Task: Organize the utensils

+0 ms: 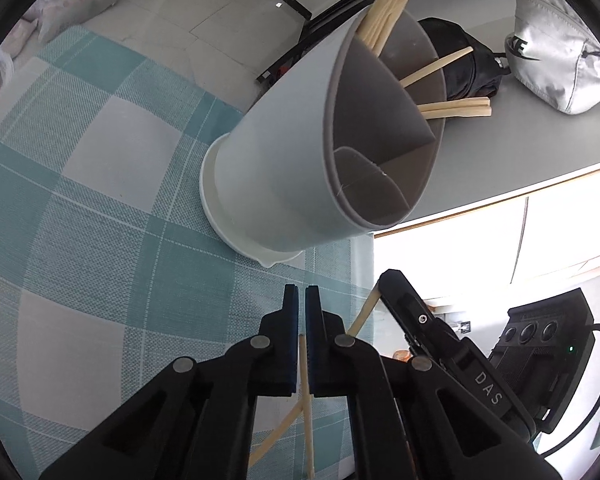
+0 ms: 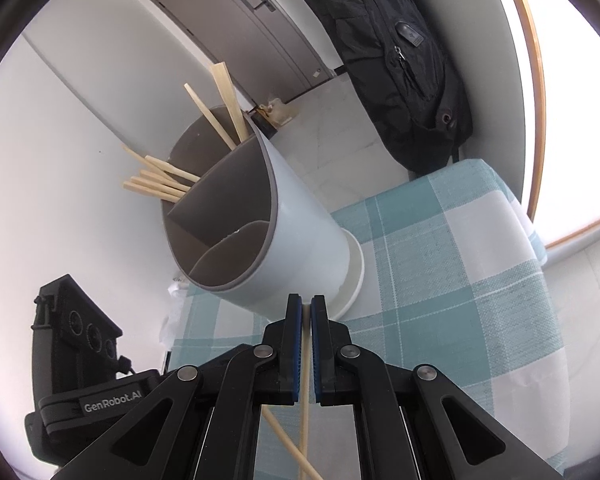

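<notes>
Nearest, each hand-held gripper is pinching 1 chopstick. The left hand-held gripper (image 1: pixel 302 296) is clamping a chopstick (image 1: pixel 307 408) between its nearly closed pads, the stick running back under the fingers and crossing the other 1 below. The right hand-held gripper (image 2: pixel 306 305) is likewise clamping its own chopstick (image 2: pixel 305 408), with only the stick's thickness between its pads.

Just beyond both tips, the holder (image 1: pixel 284 184) is standing on the checked desk (image 1: pixel 100 208), its divided compartments facing the grippers. The far compartments are already holding several chopsticks (image 1: pixel 384 12); the near 1s look empty.

To do this well, I think each stick wants tipping upright, lining over 1 compartment clear of the dividers, then lowering before letting go, 1 gripper at a time so the crossed sticks are not fouling.
</notes>
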The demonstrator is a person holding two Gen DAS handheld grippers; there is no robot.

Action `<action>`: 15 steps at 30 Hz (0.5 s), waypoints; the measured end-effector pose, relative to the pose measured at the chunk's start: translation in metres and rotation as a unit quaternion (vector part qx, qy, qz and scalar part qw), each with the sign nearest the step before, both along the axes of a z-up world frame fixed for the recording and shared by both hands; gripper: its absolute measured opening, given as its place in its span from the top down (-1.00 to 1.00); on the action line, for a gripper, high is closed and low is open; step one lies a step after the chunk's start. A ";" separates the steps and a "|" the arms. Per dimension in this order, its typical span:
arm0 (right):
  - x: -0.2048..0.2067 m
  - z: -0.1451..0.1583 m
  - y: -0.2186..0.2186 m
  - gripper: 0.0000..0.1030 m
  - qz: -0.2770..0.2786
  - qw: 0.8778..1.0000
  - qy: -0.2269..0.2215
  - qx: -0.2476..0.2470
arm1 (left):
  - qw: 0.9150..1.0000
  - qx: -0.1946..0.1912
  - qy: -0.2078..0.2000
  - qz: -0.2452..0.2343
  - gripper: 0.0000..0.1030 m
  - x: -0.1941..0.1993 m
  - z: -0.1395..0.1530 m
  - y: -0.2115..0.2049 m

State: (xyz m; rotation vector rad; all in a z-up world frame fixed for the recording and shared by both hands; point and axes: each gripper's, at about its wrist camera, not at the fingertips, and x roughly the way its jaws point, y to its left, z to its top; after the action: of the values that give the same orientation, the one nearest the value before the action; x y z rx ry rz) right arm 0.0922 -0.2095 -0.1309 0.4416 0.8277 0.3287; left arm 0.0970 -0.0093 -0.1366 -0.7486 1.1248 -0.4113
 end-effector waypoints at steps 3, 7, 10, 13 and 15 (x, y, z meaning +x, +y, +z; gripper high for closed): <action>-0.004 0.009 -0.002 0.93 0.001 1.000 -0.015 -0.009 | 1.000 0.015 -0.015 -0.009 1.00 0.000 0.016 -0.001; -0.007 0.015 -0.004 0.93 0.000 1.000 -0.025 -0.013 | 1.000 0.012 -0.021 -0.009 1.00 0.000 0.025 0.002; -0.008 0.019 -0.004 0.93 -0.003 0.999 -0.033 -0.020 | 1.000 0.018 -0.019 0.000 1.00 -0.003 0.026 0.009; -0.009 0.030 -0.005 0.93 -0.003 0.998 -0.053 -0.033 | 0.999 0.031 -0.013 0.010 1.00 -0.007 0.022 0.020; -0.008 0.039 -0.003 0.93 -0.003 0.997 -0.069 -0.047 | 0.999 0.037 0.002 0.008 1.00 -0.009 0.018 0.026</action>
State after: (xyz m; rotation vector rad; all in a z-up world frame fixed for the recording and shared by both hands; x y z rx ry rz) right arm 0.0840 -0.2129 -0.0923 0.3294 0.7050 0.3104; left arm 0.0880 0.0164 -0.1182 -0.6935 1.1303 -0.3536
